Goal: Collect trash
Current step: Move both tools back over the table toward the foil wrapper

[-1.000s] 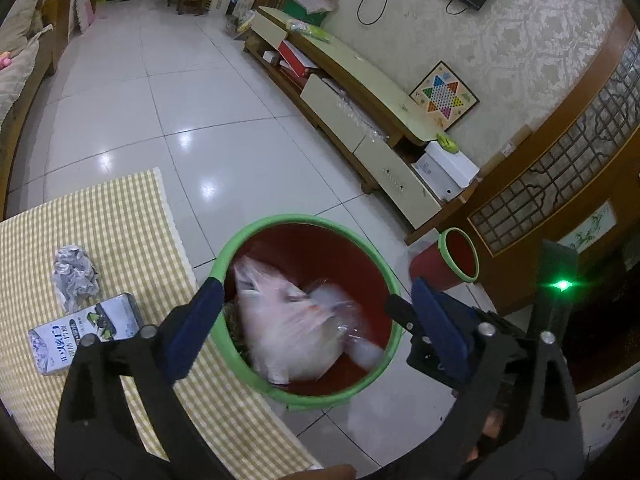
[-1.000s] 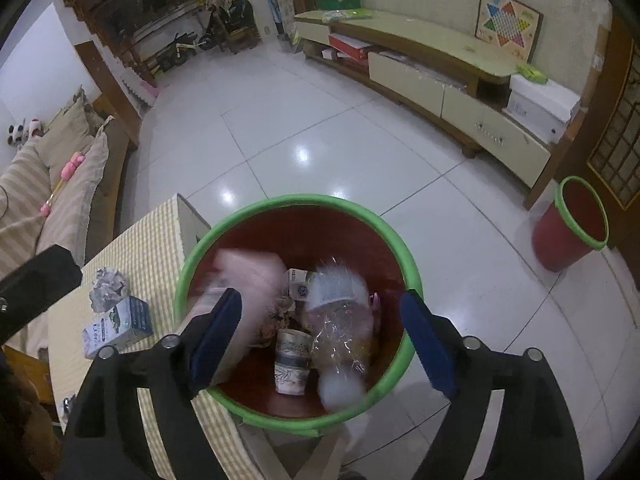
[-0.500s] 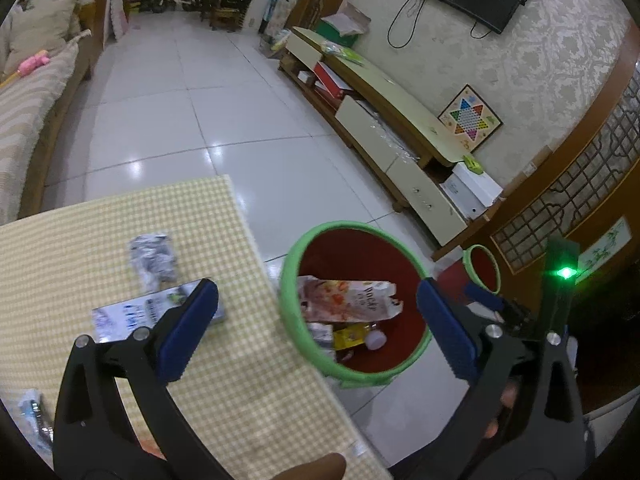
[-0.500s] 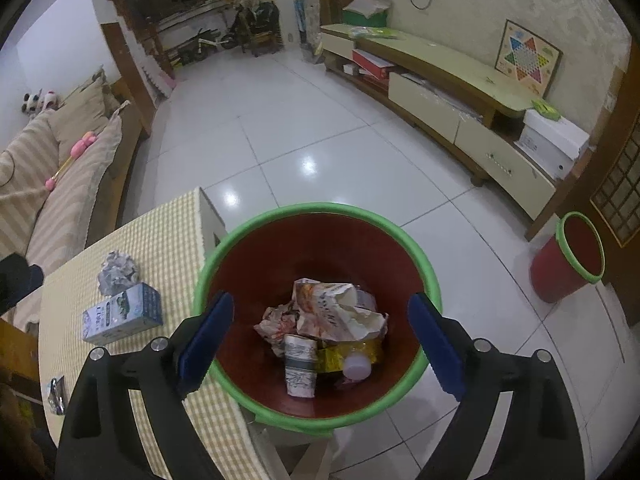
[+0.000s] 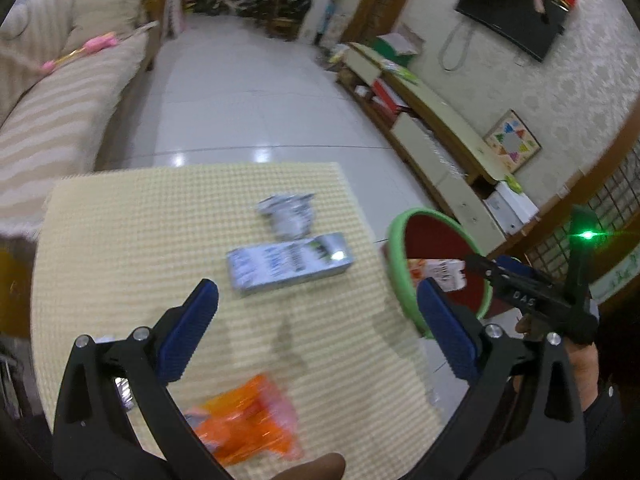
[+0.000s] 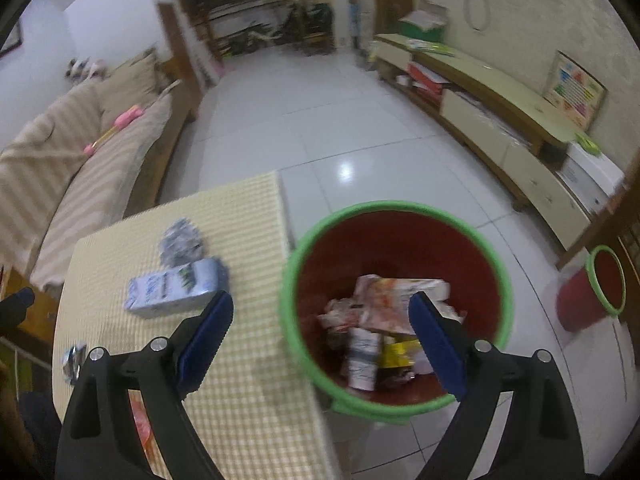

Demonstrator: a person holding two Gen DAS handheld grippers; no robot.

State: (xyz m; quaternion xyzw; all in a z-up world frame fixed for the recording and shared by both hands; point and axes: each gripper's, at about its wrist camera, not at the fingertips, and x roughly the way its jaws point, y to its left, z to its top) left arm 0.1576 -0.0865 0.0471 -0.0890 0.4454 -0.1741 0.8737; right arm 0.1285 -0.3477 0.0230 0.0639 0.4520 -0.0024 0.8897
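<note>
Your left tongs (image 5: 316, 316) stand wide open over the yellow checked tabletop (image 5: 120, 248), with nothing between the blue pads. Ahead of them lies a blue-and-white carton (image 5: 290, 264) on its side, and just beyond it, close to or touching it, a crumpled silver wrapper (image 5: 288, 218). Nearer to you, low between the tong arms, an orange wrapper (image 5: 252, 420) lies on the cloth; it is blurred, so its print cannot be read. A small shiny scrap (image 5: 124, 388) shows behind the left arm of the tongs, probably foil.

Your right tongs (image 6: 320, 336) have just been opening and now gape wide, empty, straddling the tabletop's edge and the red bin (image 6: 396, 248) with its green rim. The bin stands on the white tiled floor (image 6: 320, 128) right against the tabletop's side. Inside it sit a pale printed carton (image 6: 384, 292), a paper cup (image 6: 364, 356) and a yellow packet (image 6: 394, 354), heaped together at the bottom. From the left view your right hand (image 5: 576, 364) grips the other tool beside the bin.

A second, smaller red bin (image 6: 588, 296) stands well apart by the wooden screen, and a striped sofa (image 6: 72, 168) runs along the far side of the tabletop.
</note>
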